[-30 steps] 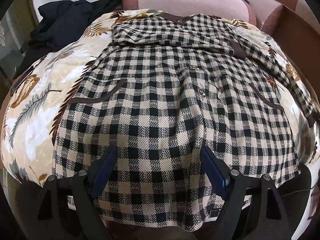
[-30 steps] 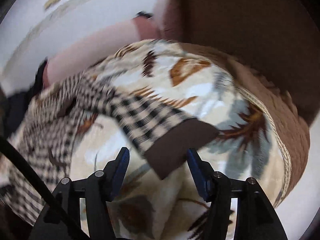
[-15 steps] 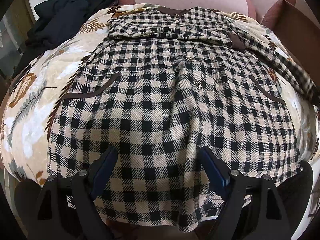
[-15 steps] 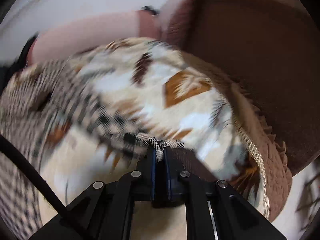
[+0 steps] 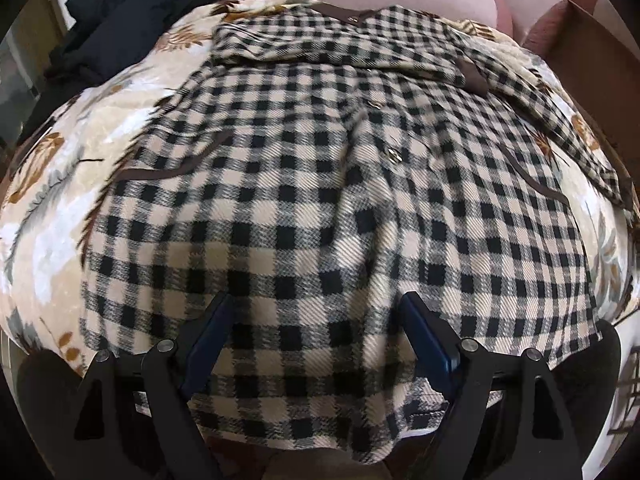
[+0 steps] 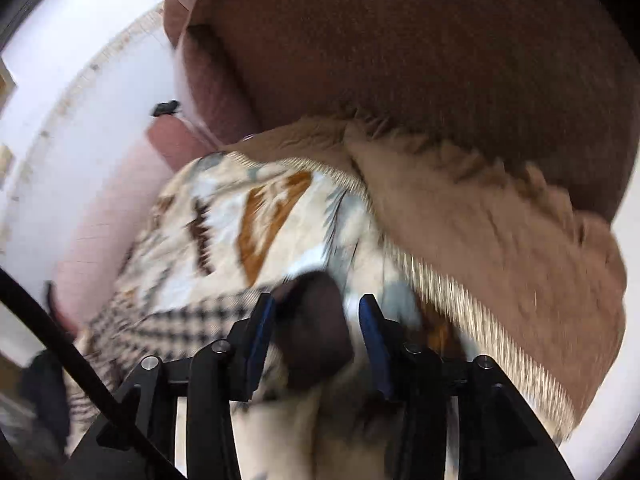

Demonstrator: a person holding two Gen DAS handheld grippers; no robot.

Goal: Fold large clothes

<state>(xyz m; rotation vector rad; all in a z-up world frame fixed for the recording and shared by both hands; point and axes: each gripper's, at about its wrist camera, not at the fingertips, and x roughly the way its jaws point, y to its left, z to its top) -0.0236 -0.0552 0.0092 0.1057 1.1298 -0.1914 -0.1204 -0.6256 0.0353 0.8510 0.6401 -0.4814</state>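
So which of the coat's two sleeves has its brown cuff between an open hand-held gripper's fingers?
The outstretched sleeve, cuff inside the right hand-held gripper; the other lies folded across the chest.

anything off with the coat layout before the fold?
Yes. The checked coat lies mostly flat on the floral blanket, but one sleeve trails out sideways instead of lying across the body like the other. Its brown cuff sits between the open right gripper's fingers, ungripped.

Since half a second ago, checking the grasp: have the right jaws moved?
Yes. The right gripper jaws, then shut on the brown cuff, stand apart around it now.
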